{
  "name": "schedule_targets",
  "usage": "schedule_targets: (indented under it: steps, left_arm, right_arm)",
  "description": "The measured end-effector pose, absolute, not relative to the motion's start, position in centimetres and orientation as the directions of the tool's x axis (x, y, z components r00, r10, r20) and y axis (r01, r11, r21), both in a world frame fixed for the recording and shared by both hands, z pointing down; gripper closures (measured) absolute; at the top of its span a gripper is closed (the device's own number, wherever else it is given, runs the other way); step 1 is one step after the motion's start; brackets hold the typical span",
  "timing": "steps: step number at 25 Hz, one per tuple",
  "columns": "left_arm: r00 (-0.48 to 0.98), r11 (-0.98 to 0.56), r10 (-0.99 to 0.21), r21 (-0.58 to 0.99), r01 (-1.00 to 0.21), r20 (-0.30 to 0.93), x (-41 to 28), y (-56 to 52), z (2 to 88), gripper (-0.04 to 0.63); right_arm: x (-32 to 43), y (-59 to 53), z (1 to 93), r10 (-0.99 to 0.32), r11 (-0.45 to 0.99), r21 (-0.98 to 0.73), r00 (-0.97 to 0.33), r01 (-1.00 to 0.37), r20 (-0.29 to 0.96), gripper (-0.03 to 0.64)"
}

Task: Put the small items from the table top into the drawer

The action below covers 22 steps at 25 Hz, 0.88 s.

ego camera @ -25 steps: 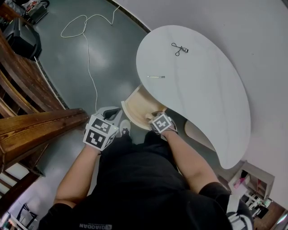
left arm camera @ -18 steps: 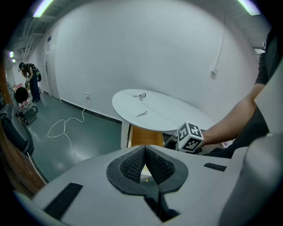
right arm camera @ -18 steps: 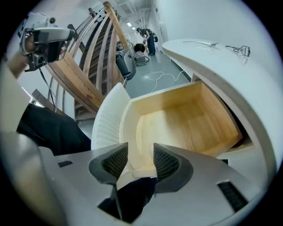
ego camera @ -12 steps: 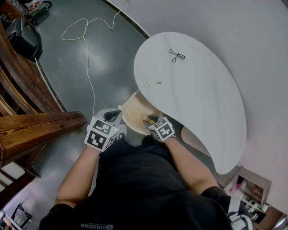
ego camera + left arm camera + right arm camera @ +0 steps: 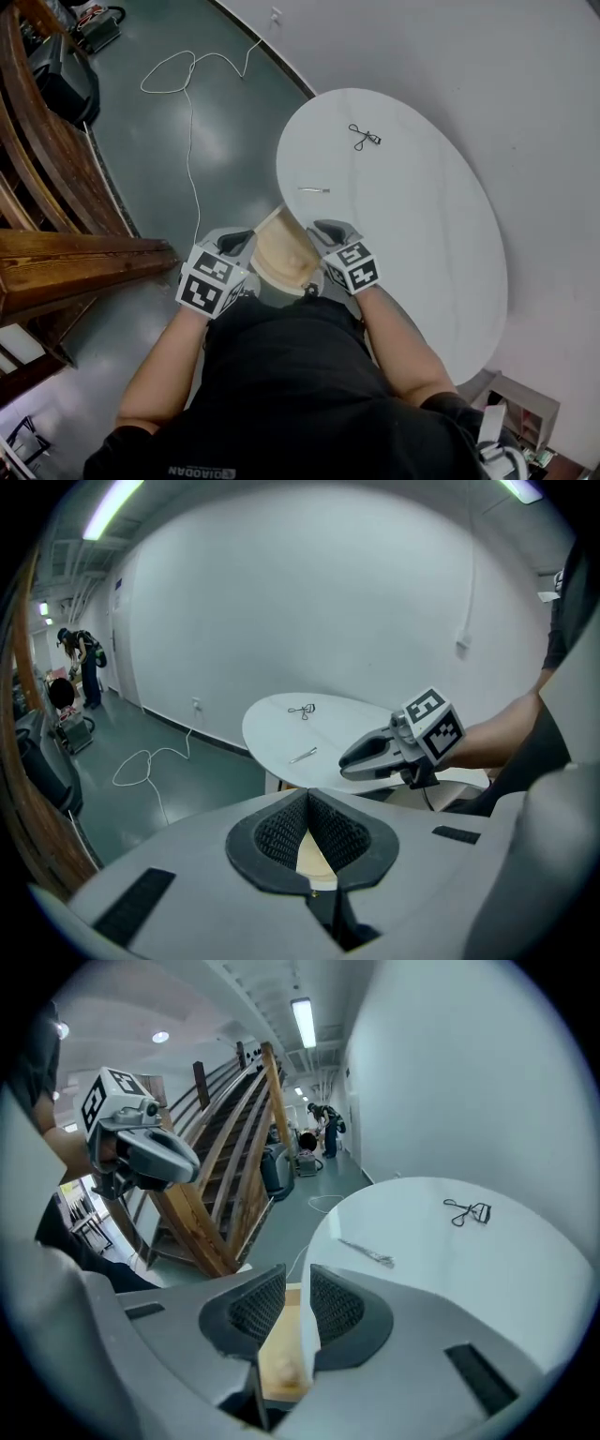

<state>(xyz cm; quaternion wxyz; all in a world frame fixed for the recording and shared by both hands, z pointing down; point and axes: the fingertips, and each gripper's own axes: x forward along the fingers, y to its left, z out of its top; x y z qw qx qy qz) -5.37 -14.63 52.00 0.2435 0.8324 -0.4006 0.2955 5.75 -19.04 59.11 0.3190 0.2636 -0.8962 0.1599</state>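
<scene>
Far left I see wooden stairs (image 5: 56, 187), and a white cable (image 5: 183, 84) looped on the green floor. Left gripper (image 5: 307, 808) hangs above the floor just left of the drawer (image 5: 281, 255); its pad tips meet and I see nothing pinched between them, only pale wood below. The drawer stands open, out from under the table's (image 5: 422, 234) near edge, between my two grippers. What lies inside it I cannot make out. Right gripper (image 5: 297, 1302) sits over the table's near rim beside the drawer; its jaws have just been closing and now stand at a narrow gap, empty, with drawer and table edge showing through. On the table top, a thin metal piece (image 5: 314, 190) lies near the left rim. An eyelash curler (image 5: 365, 137) lies farther back, well apart from it.
</scene>
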Motion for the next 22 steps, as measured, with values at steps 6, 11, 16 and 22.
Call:
schedule_targets:
  steps: [6, 11, 16, 22]
  left_arm:
    - [0.462, -0.506, -0.555, 0.16, -0.847, 0.692, -4.7, -14.1, 51.6, 0.58]
    - [0.422, -0.446, -0.574, 0.163, -0.88, 0.701, -4.2, -13.6, 52.0, 0.58]
    - [0.397, -0.408, -0.596, 0.163, -0.898, 0.698, -3.1, -13.6, 51.7, 0.58]
    - [0.347, -0.346, -0.621, 0.152, -0.926, 0.703, -2.5, -12.7, 51.6, 0.58]
  right_arm:
    - [8.8, -23.8, 60.6, -0.402, 0.831, 0.024, -0.57, -0.555, 0.717, 0.537]
    - [9.5, -25.8, 61.9, -0.377, 0.876, 0.104, -0.537, -0.47, 0.754, 0.537]
    - [9.3, -27.7, 62.3, -0.359, 0.914, 0.179, -0.516, -0.364, 0.778, 0.527]
    - [8.6, -29.2, 63.4, -0.314, 0.941, 0.188, -0.512, -0.283, 0.8, 0.525]
